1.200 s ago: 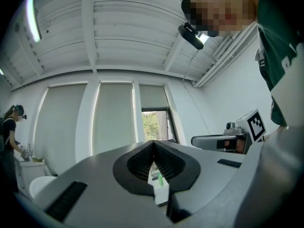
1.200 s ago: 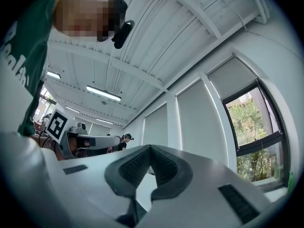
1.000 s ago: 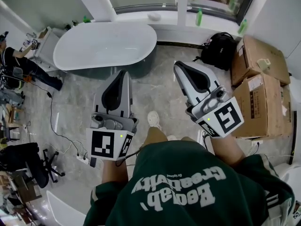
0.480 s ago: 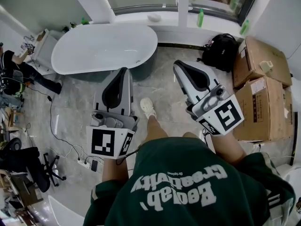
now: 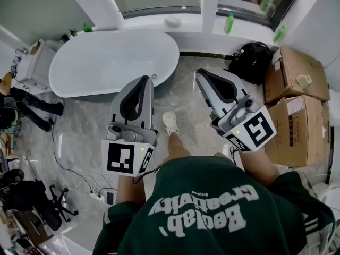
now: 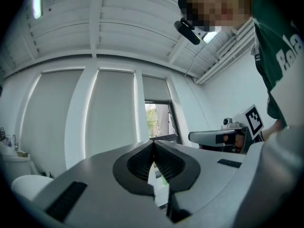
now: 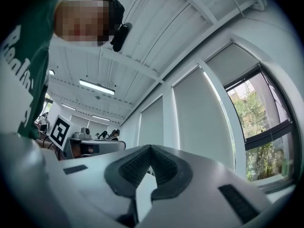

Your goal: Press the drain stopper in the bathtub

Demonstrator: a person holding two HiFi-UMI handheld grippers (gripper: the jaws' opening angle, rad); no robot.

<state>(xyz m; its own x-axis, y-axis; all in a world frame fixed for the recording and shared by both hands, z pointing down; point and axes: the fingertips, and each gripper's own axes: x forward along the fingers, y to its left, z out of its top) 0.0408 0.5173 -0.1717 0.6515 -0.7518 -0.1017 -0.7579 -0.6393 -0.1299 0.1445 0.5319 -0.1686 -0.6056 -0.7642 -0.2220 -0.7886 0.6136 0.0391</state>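
white bathtub point(image 5: 114, 62) on the marble floor point(image 5: 79, 124) under the window, upper left in the head view, drain stopper too small to pick out. before its near end, left hand-held gripper point(image 5: 145, 80), jaws pressed together on nothing; beside it, right hand-held gripper point(image 5: 201, 74), likewise closed and empty. white shoe point(image 5: 170, 124) between them, backpack point(image 5: 254, 54) and cardboard boxes point(image 5: 295, 68) off right.

The bathtub point(image 5: 114, 62) is white inside, with a dark grey outer wall. The left claw point(image 5: 142, 81) and right claw point(image 5: 204, 74) are pale grey with black ribbed pads, each bearing black-and-white square markers. The shirt point(image 5: 212, 206) is dark green with white lettering. The floor point(image 5: 85, 121) is marbled grey.
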